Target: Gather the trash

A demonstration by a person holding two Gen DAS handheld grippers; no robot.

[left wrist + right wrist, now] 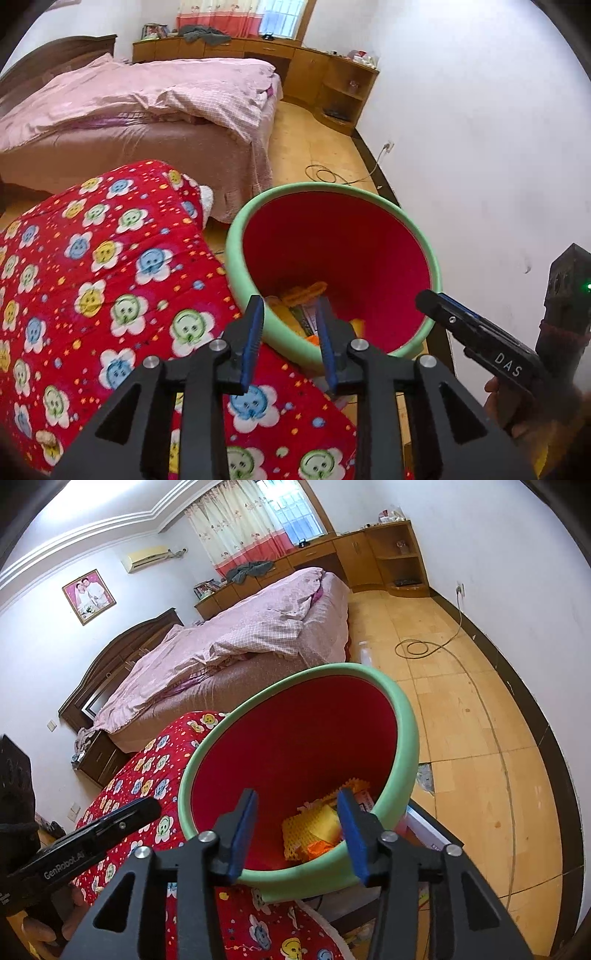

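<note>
A red bin with a green rim (332, 186) stands tilted beside a red flowered blanket (110, 277). Yellow and orange trash (306, 290) lies at its bottom. My left gripper (288, 308) hovers over the bin's near rim, open, with nothing held between its blue pads. In the right wrist view my right gripper (298, 799) is also open and empty above the same bin's green rim (406, 716), with the yellow trash (314, 827) showing below and between its fingers. Each tool's black body shows at the edge of the other's view.
A bed with a pink cover (147, 103) fills the room behind the blanket. A coiled cable (417, 648) lies on the wooden floor by the white wall. Wooden cabinets (332, 81) line the far wall. A dark table edge (432, 819) sits under the bin.
</note>
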